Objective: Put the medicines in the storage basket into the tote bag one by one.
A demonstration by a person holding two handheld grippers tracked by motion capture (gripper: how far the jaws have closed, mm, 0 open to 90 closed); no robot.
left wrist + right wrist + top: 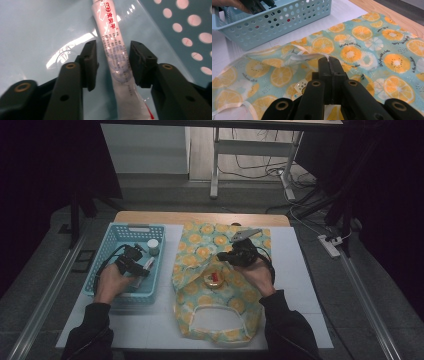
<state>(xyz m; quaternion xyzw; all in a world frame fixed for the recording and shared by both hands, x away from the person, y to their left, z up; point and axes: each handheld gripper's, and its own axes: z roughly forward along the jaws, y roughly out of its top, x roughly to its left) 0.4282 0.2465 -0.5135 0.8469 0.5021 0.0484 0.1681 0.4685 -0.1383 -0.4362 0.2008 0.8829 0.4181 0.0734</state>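
My left tool (112, 65) sits spread astride the tube (113, 55) in the basket (107, 245), ready to pinch; my right tool (329, 65) pinches the bag's rim (307, 56), holding it open.

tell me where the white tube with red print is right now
The white tube lies on the floor of the blue basket at the table's left, between the open jaws of the left gripper, near a small white bottle.

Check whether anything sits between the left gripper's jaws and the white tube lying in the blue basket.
Nothing visible does. The white tube with red print lies on the floor of the blue perforated plastic basket, already between the open jaws of the left gripper, with clear gaps on both sides.
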